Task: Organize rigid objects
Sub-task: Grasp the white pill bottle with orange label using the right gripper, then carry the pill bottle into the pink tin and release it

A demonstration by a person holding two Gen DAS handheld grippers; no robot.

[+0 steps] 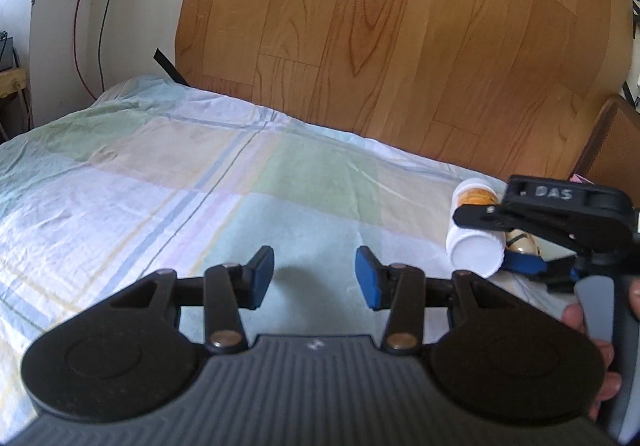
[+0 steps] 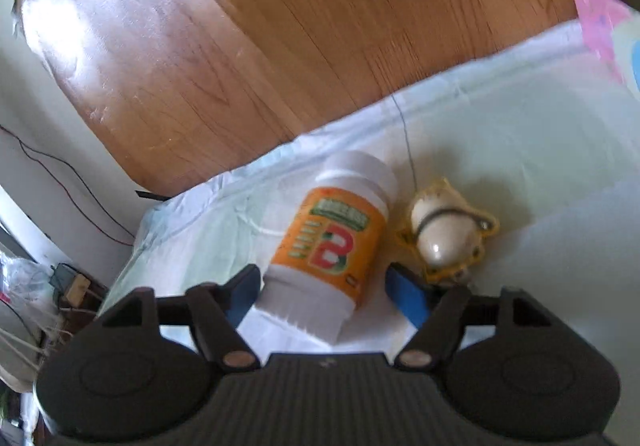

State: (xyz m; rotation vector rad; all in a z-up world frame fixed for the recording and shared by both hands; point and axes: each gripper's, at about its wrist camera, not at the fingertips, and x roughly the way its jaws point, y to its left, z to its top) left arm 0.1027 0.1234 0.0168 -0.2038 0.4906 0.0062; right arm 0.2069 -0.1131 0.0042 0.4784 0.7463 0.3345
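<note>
Bed (image 1: pixel 168 181): checked sheet, far edge meeting wood floor (image 1: pixel 400 25), broad bare cloth towards its left. Bottle (image 2: pixel 332 242): lying near the far edge, between right gripper (image 2: pixel 326 292) jaws, parted, pads not pressing. Figurine (image 2: pixel 444 234) just beside. Left gripper (image 1: pixel 315 276): jaws apart, empty.

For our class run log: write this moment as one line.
left hand-held gripper: open, empty | right hand-held gripper: open around bottle | toy: beside bottle
</note>
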